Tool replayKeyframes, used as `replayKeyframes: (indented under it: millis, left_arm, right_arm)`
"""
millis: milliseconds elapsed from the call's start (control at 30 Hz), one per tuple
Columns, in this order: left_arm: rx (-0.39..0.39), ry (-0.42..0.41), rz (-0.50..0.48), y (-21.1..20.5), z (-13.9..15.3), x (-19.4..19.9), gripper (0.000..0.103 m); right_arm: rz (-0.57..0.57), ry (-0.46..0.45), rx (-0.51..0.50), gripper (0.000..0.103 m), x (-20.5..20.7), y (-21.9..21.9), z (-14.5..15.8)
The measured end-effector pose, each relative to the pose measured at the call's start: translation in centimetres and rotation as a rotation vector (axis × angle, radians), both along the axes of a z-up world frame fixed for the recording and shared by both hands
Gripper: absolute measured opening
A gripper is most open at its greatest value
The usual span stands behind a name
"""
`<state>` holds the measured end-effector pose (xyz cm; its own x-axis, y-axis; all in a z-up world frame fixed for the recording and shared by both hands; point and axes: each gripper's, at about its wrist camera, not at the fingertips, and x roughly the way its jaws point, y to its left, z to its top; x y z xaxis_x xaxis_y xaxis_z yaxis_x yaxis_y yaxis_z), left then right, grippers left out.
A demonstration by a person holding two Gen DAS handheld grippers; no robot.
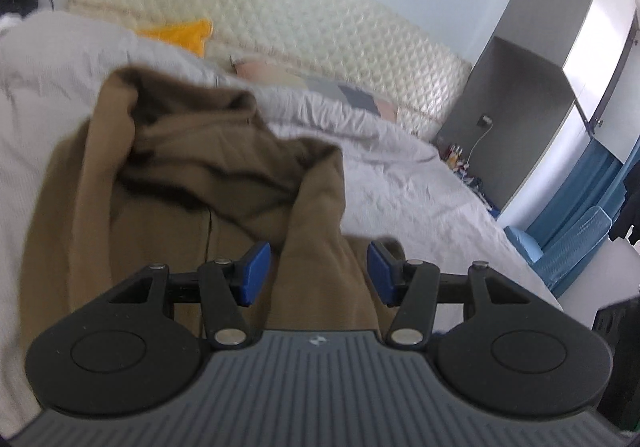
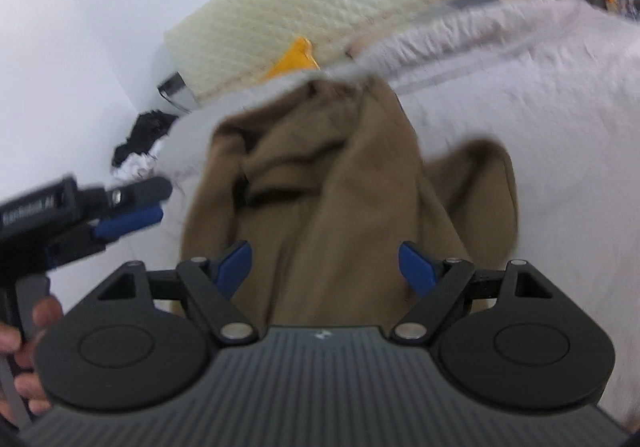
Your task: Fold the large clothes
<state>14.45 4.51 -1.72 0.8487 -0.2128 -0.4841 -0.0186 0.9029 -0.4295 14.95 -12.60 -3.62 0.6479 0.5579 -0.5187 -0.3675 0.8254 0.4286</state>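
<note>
A large brown garment (image 1: 192,175) lies crumpled on the bed's pale grey cover (image 1: 400,183). My left gripper (image 1: 318,271) is open, its blue pads on either side of a raised fold of the brown cloth, not closed on it. In the right wrist view the same brown garment (image 2: 332,207) lies below my right gripper (image 2: 326,267), which is open wide above the cloth. My left gripper (image 2: 132,215) also shows at the left of that view, held by a hand, beside the garment's edge.
A cream quilted headboard (image 1: 256,3) runs along the back wall. A yellow item (image 1: 180,33) and a patterned pillow (image 1: 320,87) lie near it. A grey wardrobe (image 1: 560,59) and blue fabric (image 1: 580,223) stand to the right. Dark clothing (image 2: 144,131) lies in the corner.
</note>
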Motion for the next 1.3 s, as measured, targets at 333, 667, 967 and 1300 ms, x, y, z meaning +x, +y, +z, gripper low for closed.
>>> replayKeyframes:
  millis: [333, 667, 967, 1300]
  left_arm:
    - [-0.06, 0.124, -0.02, -0.1, -7.6, 5.0, 0.059]
    - [-0.159, 0.193, -0.031, 1.4, -11.9, 6.9, 0.059]
    - [-0.348, 0.189, -0.06, 3.1, -12.6, 6.4, 0.059]
    - [-0.405, 0.159, -0.17, 1.9, -12.6, 6.3, 0.058]
  right_arm:
    - [0.01, 0.025, -0.067, 0.081, 2.5, 0.6, -5.4]
    - [0.07, 0.024, -0.138, 0.045, 4.1, 2.9, -6.7]
    - [-0.009, -0.077, -0.088, 0.014, 2.8, 0.4, -4.3]
    - [-0.198, -0.054, 0.041, 0.014, 6.1, -5.5, -3.4]
